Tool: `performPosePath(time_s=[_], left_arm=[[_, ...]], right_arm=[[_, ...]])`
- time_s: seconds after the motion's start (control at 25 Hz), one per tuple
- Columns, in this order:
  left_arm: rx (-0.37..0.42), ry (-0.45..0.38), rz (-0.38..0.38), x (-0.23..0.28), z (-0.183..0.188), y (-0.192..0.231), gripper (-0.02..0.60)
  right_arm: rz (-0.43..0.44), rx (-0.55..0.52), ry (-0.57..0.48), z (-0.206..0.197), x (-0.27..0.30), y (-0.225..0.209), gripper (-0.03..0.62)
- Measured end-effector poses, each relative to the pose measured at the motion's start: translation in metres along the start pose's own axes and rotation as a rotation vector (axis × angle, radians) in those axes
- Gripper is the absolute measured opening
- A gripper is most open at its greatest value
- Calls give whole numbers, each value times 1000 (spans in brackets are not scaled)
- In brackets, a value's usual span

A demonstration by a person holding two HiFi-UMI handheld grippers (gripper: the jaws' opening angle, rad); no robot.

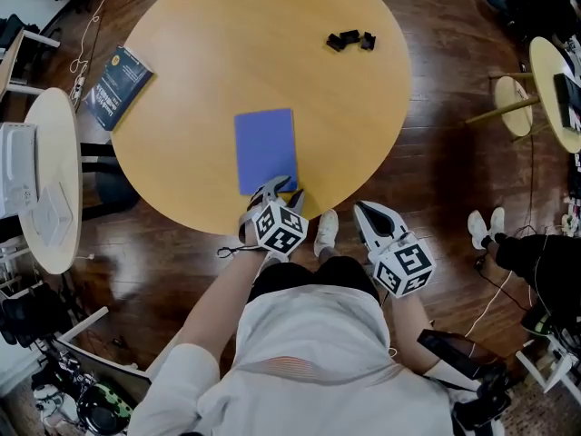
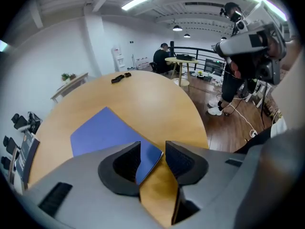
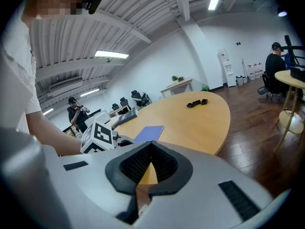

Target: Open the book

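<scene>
Blue book (image 1: 266,150) lies closed near your edge of the desk (image 1: 227,44) in the head view, with your left gripper (image 1: 272,195) at its near corner and your right gripper (image 1: 374,218) off the desk. Left gripper view: jaws spread, that corner between them, unpinched. Right gripper view: jaws pressed together, empty. Looks like you're at the grab step; next you'd pinch just the cover and lift.

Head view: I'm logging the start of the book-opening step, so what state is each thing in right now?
blue book: closed, flat on the table, near corner between the left jaws.
left gripper: open, astride that corner.
right gripper: shut, empty, beyond the table's edge.
dark book: closed, lying at the table's left rim.
</scene>
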State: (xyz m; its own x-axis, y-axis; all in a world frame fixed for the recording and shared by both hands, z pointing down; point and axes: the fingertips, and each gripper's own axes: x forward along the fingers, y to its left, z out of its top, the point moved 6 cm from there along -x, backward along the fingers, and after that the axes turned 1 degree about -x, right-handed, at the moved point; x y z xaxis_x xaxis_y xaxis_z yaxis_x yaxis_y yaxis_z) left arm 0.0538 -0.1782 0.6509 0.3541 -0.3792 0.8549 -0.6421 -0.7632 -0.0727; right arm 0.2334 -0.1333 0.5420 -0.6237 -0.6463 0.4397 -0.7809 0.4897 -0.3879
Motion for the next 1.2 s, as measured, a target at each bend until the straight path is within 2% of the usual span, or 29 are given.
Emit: performPosePath(time_s=[0.28,0.36,0.64,0.76,1.0,1.2], left_arm=[[66,43,1,7,-2,-7,149],[71,47,-7,8,-3,-8,129],[62,46,-23,7,-1,-7,120],[58,43,-21,6,-1,-6,81],[81,57,-13,7,-3,-7,81],[76,63,-15,9,-5,-8,55]], right_arm=[[-2,15,0,-3,-1,-3,-3],[-3,21,-2,-3,-1,-3,-2],[-10,32,-5,-3,-2,-8,-2],[-16,31,-5,-3,-3,-7,-2],[-12,24,-4,-1,-1,-5,-2],[-10,23,-2,-1,-1,-3,-2]])
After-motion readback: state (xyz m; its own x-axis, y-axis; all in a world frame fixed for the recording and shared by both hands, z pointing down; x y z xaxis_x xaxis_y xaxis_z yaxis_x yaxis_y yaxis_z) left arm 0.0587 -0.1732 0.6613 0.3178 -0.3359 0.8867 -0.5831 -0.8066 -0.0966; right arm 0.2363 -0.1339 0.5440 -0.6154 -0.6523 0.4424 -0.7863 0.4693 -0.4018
